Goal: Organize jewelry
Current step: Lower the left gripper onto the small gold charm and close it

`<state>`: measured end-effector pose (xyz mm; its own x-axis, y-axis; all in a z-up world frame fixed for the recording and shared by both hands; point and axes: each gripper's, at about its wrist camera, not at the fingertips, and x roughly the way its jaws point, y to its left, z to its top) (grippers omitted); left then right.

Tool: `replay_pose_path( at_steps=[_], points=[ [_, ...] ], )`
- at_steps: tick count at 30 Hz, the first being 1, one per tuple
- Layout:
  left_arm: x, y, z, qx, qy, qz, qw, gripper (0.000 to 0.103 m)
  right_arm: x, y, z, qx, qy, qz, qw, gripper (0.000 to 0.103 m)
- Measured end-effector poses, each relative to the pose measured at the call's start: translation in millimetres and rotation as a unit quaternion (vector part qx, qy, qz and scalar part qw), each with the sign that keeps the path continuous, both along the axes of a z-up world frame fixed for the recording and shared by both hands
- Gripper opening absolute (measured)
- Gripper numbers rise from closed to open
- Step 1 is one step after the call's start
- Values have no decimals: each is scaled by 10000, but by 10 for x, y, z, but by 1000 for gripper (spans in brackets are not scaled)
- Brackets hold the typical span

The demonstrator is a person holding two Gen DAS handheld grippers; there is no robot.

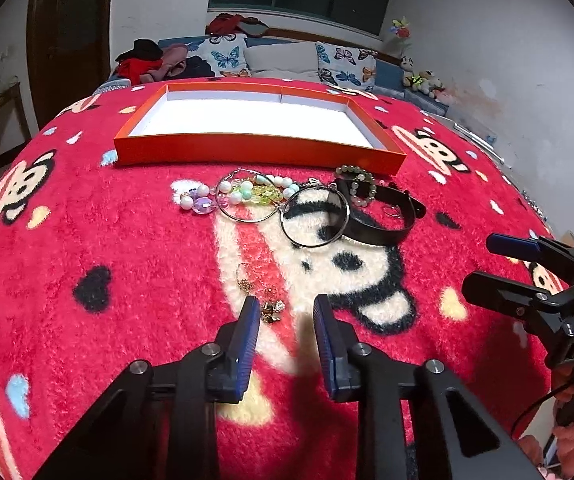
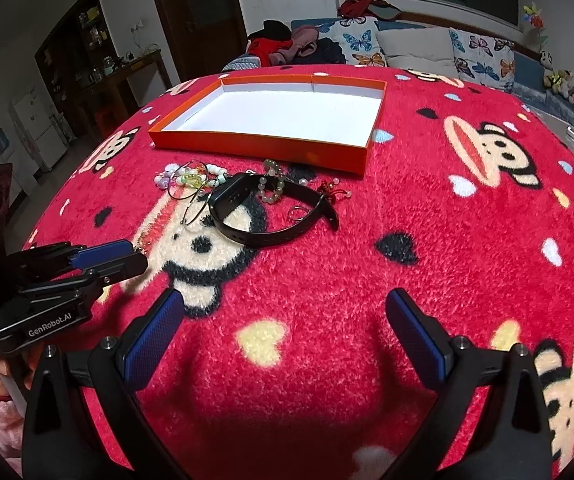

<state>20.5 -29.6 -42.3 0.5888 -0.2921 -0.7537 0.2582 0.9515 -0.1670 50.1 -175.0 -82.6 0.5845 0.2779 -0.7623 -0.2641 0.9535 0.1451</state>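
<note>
An empty orange tray with a white floor [image 1: 259, 151] [image 2: 263, 146] lies at the far side of the red blanket. In front of it lie a coloured bead bracelet [image 1: 239, 194], two large silver hoops [image 1: 315, 218], a pale bead bracelet [image 1: 357, 184] and a black watch band [image 1: 383, 220] [image 2: 271, 212]. A small gold piece [image 1: 271, 310] lies on the blanket just beyond the fingertips of my left gripper [image 1: 287, 308], which is open and partly closed around nothing. My right gripper [image 2: 285, 308] is wide open and empty, short of the watch band; it also shows in the left wrist view [image 1: 499, 260].
The red monkey-print blanket [image 1: 127, 240] covers the whole surface. A small ring [image 2: 299, 213] and a red ornament [image 2: 333, 192] lie by the watch band. A sofa with butterfly cushions [image 1: 287, 60] stands behind. My left gripper shows at the left of the right wrist view [image 2: 127, 256].
</note>
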Motion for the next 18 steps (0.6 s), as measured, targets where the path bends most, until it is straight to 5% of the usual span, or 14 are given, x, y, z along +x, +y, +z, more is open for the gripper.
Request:
replay_pose_path(
  at_steps=[18],
  points=[
    [-37,-127,-70,705,-373,-202,9966,12,136,24,-73,66,186,105,9997,97]
  ],
)
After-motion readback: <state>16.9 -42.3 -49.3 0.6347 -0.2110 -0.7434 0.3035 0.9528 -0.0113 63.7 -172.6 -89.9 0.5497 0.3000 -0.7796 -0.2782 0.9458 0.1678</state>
